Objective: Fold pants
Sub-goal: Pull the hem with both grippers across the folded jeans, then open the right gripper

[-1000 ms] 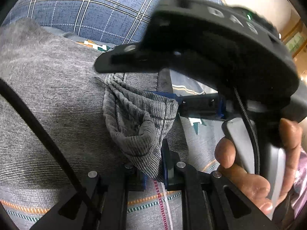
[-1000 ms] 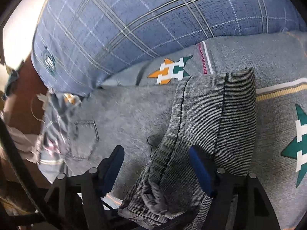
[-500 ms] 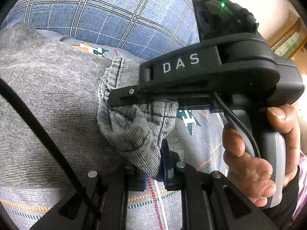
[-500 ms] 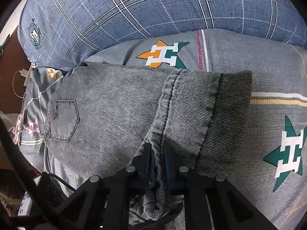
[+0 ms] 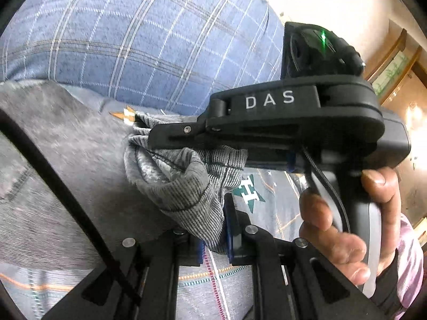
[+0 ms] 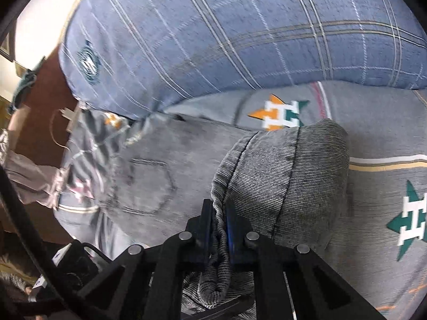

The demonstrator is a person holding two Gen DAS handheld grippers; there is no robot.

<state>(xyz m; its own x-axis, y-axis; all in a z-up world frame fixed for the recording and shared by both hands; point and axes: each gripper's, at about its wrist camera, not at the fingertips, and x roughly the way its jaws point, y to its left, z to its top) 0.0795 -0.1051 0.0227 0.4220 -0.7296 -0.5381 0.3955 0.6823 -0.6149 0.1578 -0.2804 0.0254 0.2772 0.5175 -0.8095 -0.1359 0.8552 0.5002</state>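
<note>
Grey jeans (image 5: pixel 66 176) lie on a bed, with their back pocket (image 6: pixel 145 186) visible in the right wrist view. My left gripper (image 5: pixel 214 229) is shut on the bunched hem (image 5: pixel 186 184) of the leg end. My right gripper (image 6: pixel 220 221) is shut on the same leg end (image 6: pixel 288 176), pinching its seam edge and holding it raised over the rest of the jeans. In the left wrist view the right gripper's black body (image 5: pixel 280 122) marked DAS crosses just above the hem, held by a hand (image 5: pixel 344 229).
A large blue plaid pillow (image 6: pixel 240 34) lies at the back of the bed. The bedsheet (image 6: pixel 387 186) is grey with star motifs and stripes. A wooden bedside area with cloth and cables (image 6: pixel 34 138) is at the left.
My right gripper closed on the leg end during the last second. Both grippers have lifted the leg end, and the right gripper body has moved up and right in the left wrist view.
</note>
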